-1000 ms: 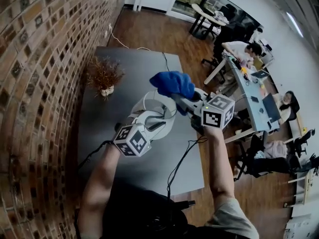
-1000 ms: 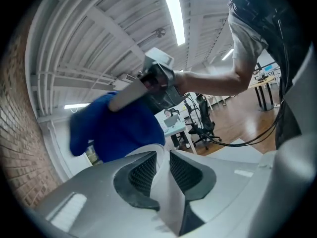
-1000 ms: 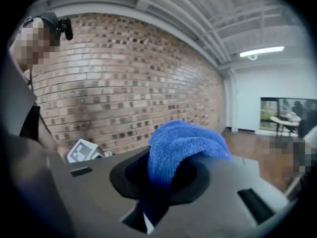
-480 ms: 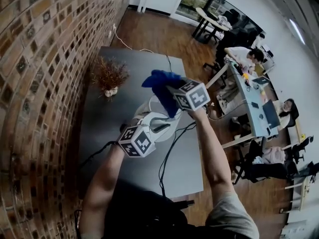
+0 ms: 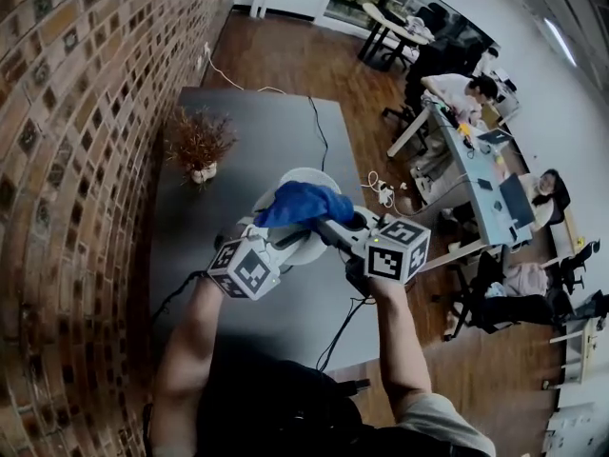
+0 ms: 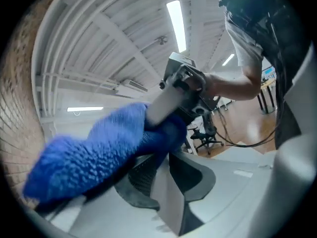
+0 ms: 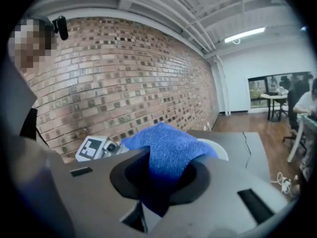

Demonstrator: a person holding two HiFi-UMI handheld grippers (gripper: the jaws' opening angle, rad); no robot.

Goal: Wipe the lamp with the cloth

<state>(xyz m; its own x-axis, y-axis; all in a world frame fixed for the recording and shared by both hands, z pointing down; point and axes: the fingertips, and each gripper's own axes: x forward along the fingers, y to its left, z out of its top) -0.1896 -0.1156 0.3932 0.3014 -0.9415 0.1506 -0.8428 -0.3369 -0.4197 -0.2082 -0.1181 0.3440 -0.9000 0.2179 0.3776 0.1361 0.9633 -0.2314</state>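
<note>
Head view, looking steeply down: a brick wall (image 5: 76, 160) runs along the left side, with a grey desk (image 5: 257, 122) set against it. Near the desk's left edge, towards its far end, stands a small potted plant (image 5: 197, 144) with dry reddish twigs. A thin dark cable (image 5: 319, 131) trails from the far edge towards the middle of the desk.

The white lamp (image 5: 303, 177) stands right of the plant, closer to the desk's right edge and roughly midway between the far and near edges. The left gripper (image 6: 166, 172) reaches in from the near left. Its jaws are clenched on a thin pale part of the lamp, as the left gripper view shows. A blue cloth (image 5: 304, 203) is draped over the top of the lamp, covering much of its round head.

The right gripper (image 7: 163, 175) comes in from the near right, its jaws clenched on a bunched fold of that cloth. Beyond the desk's right edge lies a wooden floor (image 5: 285, 55). Farther right, people (image 5: 457, 93) sit at other tables.
</note>
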